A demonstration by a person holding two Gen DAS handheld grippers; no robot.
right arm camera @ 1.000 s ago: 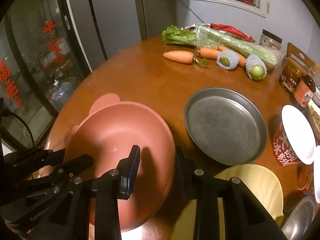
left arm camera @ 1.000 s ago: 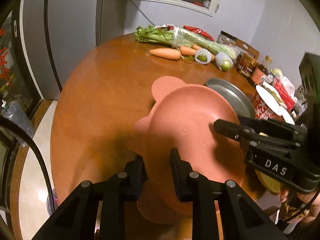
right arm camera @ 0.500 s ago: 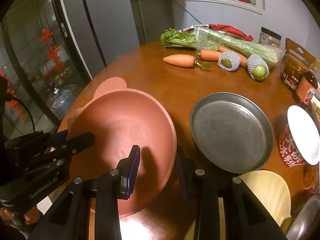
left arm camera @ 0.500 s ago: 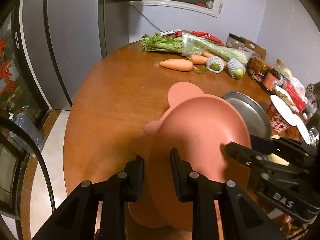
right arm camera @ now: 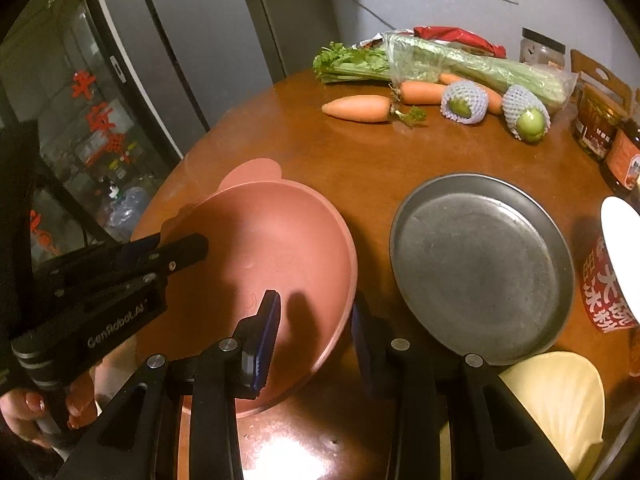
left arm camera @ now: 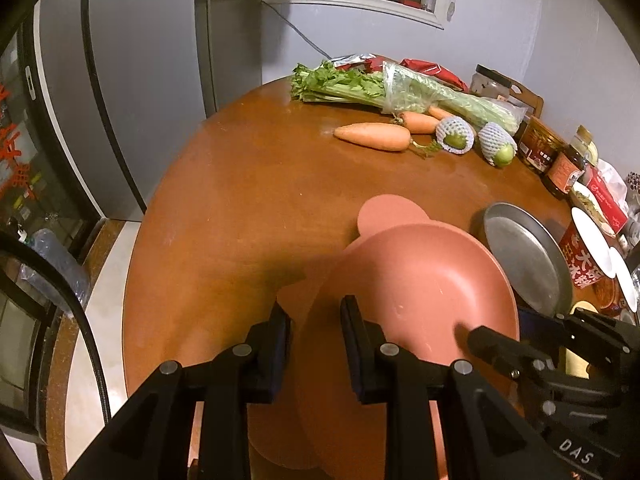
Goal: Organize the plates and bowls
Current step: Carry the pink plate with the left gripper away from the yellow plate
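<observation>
Nearest the lens, the left claw point(left arm camera: 314, 344) is clamped on the near rim of a pink bowl point(left arm camera: 420, 292), one finger inside the wall and one outside, the bowl tilted above the round brown surface point(left arm camera: 240, 200). The right claw point(right arm camera: 316, 332) straddles the opposite rim of the same bowl, its fingers point(right arm camera: 264, 332) standing a little apart on either side of the wall; whether the pads press on it cannot be told. A pink ear-shaped plate point(left arm camera: 386, 210) shows from under the bowl. Just beside the bowl lies a grey metal plate point(right arm camera: 480, 264), with a pale yellow bowl point(right arm camera: 556, 396) at the near right and a red instant-noodle cup point(right arm camera: 608, 280) further right. Beyond them lie carrots point(right arm camera: 358, 108), two net-wrapped green fruits point(right arm camera: 464, 104), bagged celery point(right arm camera: 400, 60) and jars point(right arm camera: 596, 120).
</observation>
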